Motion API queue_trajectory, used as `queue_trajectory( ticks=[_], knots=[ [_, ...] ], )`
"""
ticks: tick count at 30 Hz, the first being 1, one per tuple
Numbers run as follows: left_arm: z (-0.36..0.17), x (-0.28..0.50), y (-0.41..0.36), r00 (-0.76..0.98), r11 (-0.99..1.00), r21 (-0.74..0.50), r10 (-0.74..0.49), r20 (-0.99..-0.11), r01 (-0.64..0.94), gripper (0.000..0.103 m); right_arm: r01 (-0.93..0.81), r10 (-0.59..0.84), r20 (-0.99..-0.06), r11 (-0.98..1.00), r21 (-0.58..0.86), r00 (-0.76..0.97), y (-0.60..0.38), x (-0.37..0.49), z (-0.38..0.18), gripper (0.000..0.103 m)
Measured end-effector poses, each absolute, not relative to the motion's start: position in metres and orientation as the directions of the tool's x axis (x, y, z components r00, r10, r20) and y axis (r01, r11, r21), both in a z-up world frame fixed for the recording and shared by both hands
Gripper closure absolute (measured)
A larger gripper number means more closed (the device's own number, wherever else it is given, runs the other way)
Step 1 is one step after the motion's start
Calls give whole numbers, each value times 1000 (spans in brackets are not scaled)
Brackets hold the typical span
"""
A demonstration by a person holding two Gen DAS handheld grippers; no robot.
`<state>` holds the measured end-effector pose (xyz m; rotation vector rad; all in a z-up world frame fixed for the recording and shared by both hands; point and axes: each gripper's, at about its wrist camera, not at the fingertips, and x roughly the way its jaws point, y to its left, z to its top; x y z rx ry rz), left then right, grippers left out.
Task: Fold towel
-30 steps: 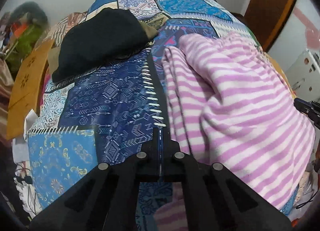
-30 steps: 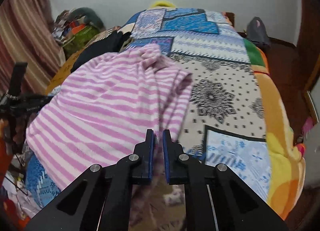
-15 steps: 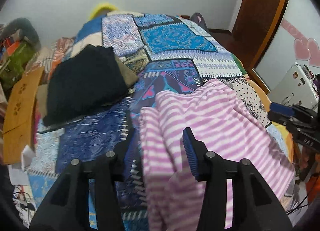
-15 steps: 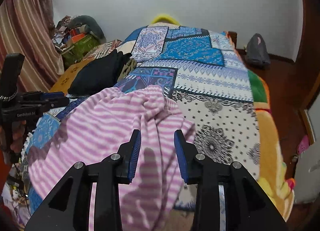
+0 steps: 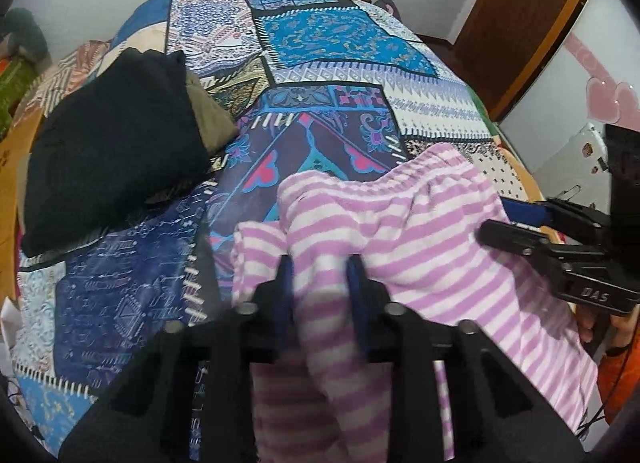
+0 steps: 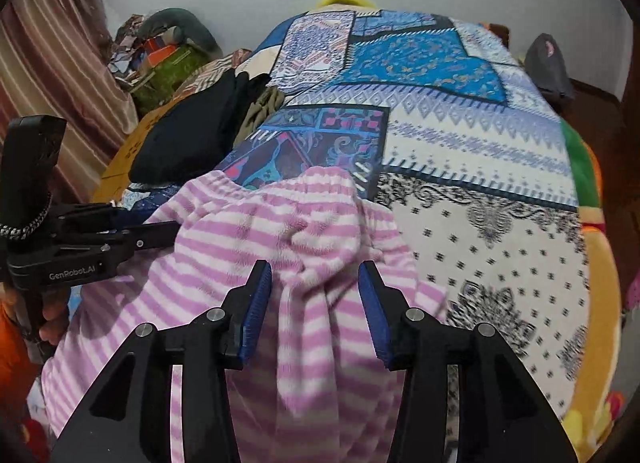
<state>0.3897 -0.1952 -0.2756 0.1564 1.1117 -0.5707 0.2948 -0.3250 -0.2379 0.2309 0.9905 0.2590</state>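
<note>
A pink-and-white striped towel (image 5: 420,231) (image 6: 248,231) lies bunched on the near end of a patchwork bedspread (image 5: 340,35) (image 6: 460,135). My left gripper (image 5: 320,295) is open, and a raised fold of the towel fills the gap between its blue pads. My right gripper (image 6: 316,303) is open wider, with a ridge of towel standing between its fingers. Each gripper reaches in from its own side of the towel: the left gripper (image 6: 160,233) shows at the towel's left edge, the right gripper (image 5: 504,231) at its right edge. The towel's near part is hidden under both grippers.
A black folded garment (image 5: 108,135) (image 6: 188,135) with an olive cloth beside it lies on the bed's left side. A striped curtain (image 6: 52,63) and a clutter pile (image 6: 168,59) stand left. A brown door (image 5: 520,15) and a grey bag (image 6: 548,67) are right.
Both grippers were shut a second ago, then opened and lifted. Now they have come down onto the towel; the left gap has narrowed around a fold and the right gap has widened.
</note>
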Motion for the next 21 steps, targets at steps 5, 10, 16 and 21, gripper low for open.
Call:
queue_trajectory(
  ticks=[5,10,16,21],
  knots=[
    [-270,391,-195,348,849,-146,-357,-867,508,90,-161,321,-782,947,278,534,-319,296,-242,91],
    [-266,395,-185,399,871,-120,-336,-853,477,91,-162,188,-790,980,114,584,-320,290,-237,98],
    [-258,394,-173,428,890,-80,-292,-856,448,84,-85,118,-797,993,84,593,-353,272,-220,98],
    [-231,382,-175,463,893,-76,-301,-834,443,81,-138,195,-763,981,139,616,-340,256,-189,93]
  ],
)
